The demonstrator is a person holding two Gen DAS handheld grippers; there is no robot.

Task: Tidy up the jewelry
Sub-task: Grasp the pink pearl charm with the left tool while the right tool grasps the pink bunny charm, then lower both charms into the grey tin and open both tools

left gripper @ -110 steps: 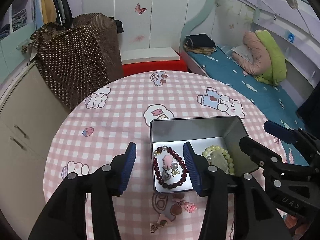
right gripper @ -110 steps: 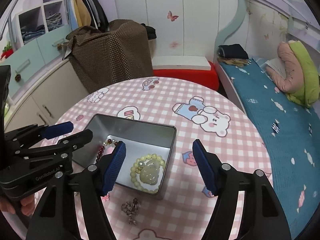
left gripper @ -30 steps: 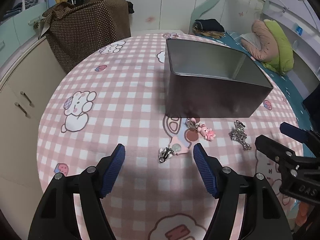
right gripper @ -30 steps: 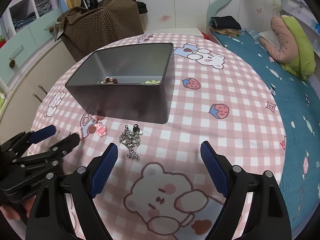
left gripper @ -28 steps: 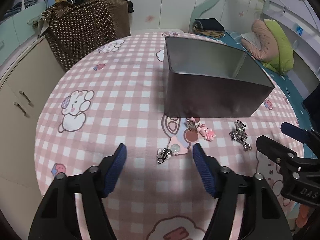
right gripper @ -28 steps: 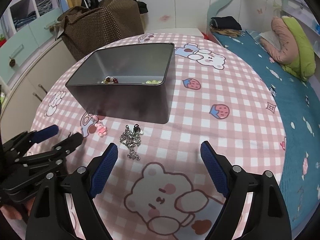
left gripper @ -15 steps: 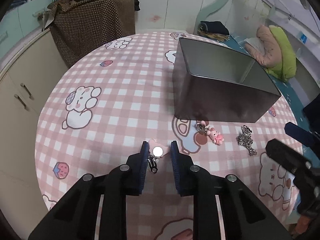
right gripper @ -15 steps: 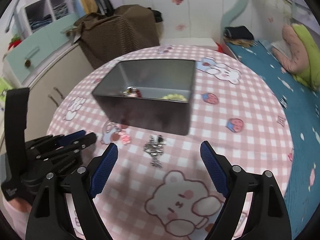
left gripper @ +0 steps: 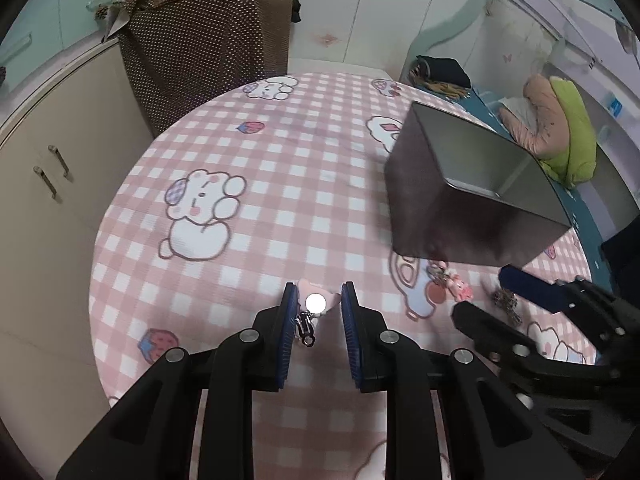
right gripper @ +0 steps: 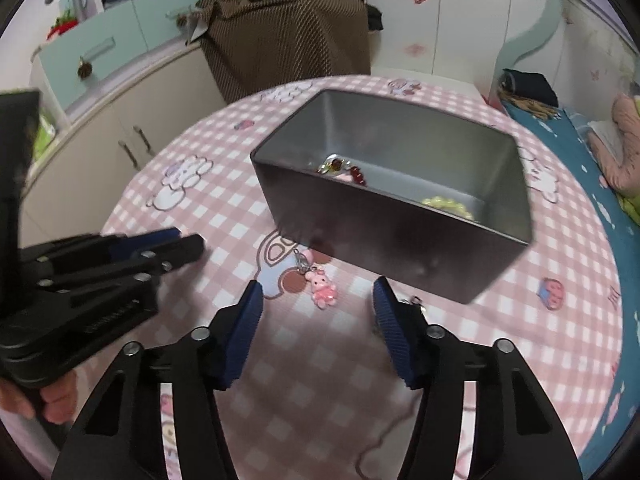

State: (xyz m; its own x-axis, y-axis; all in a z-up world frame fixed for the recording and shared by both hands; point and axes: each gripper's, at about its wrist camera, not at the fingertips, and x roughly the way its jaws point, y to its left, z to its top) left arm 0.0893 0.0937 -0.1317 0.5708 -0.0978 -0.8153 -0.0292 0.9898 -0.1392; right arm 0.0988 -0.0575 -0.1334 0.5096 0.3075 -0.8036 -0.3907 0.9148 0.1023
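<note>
A round table [left gripper: 256, 208] under a pink checked cloth carried a grey metal tin [right gripper: 404, 236] already holding bracelets. The left gripper [left gripper: 316, 304] was clamped on a pink clip charm [left gripper: 318, 302]. The right gripper [right gripper: 316, 300] was closing, pads not yet touching, around a pink bunny charm [right gripper: 322, 288] near the tin. Being so small, either charm could be dropped. No legible writing was seen.

Pink charm [left gripper: 316, 303] pinched between left tongs [left gripper: 319, 307], bunny charm [right gripper: 321, 289] lying before grey tin [right gripper: 400, 236]
</note>
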